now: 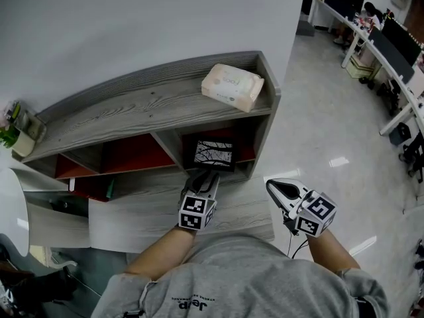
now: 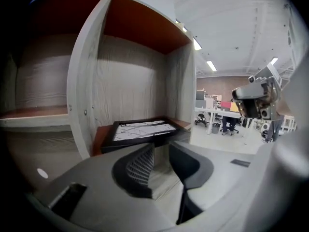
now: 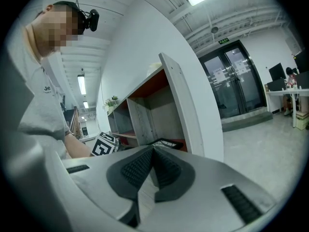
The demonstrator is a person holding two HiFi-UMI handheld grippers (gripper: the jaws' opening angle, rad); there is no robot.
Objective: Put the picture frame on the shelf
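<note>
Left tongs [image 1: 207,176]: mine, slightly apart, empty, just before the shelf [image 1: 119,108]. Frame [image 1: 214,153]: flat in rightmost compartment, picture centre, near the front lip; my tongs might snag it and drag it out. Right tongs [image 1: 271,186]: closed, empty.

The person is wearing a grey short-sleeved T-shirt [image 1: 252,280] with dark lettering and a black headset [image 3: 90,18]. The pale grey left gripper [image 1: 207,175] and right gripper [image 1: 273,186] are carrying black-and-white marker cubes [image 1: 197,212], a thin black cable [image 1: 290,240] trailing off the right.
</note>
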